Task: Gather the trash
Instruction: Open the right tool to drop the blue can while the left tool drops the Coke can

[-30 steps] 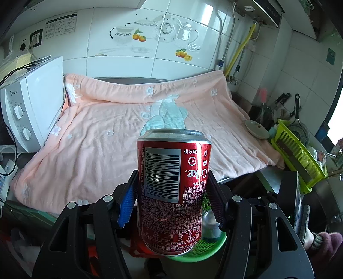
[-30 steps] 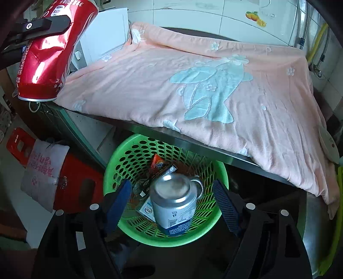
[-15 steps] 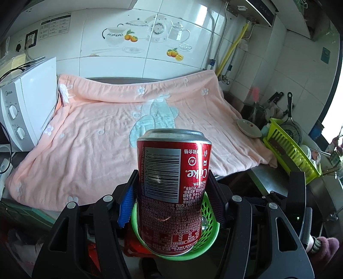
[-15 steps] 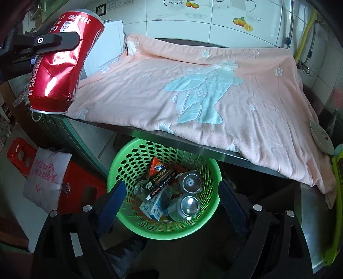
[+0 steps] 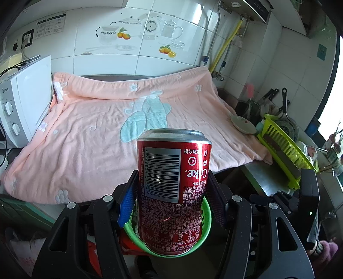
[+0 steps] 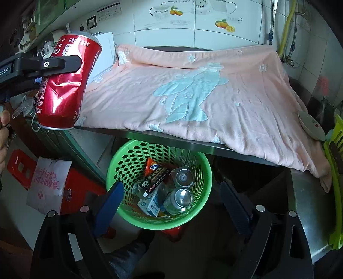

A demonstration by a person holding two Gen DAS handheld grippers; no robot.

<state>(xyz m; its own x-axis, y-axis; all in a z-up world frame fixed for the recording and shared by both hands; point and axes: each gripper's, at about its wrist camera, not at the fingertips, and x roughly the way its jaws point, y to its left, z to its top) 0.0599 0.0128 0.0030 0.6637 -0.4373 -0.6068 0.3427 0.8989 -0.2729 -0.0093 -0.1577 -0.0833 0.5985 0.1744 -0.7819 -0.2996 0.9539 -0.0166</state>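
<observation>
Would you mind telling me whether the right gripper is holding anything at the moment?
No, the right gripper is open with nothing between its fingers, above the green basket.

Daylight pours in from the right edge of the left wrist view, where a window (image 5: 334, 103) is blown out to pure white. Glossy wall tiles (image 5: 193, 19) catch a broad sheen up top. The pink blanket (image 5: 103, 137) is evenly lit, its folds throwing soft shadows. Focus is crisp on the red can (image 5: 173, 184) (barcode and small print readable), with a faint highlight on its rim. Fisheye bending curves the walls, and dark vignetting eats the corners. In the right wrist view, the floor under the counter sits dim, though the green basket (image 6: 193, 216) stays bright, and the dented can (image 6: 64, 90) flashes glare.
</observation>
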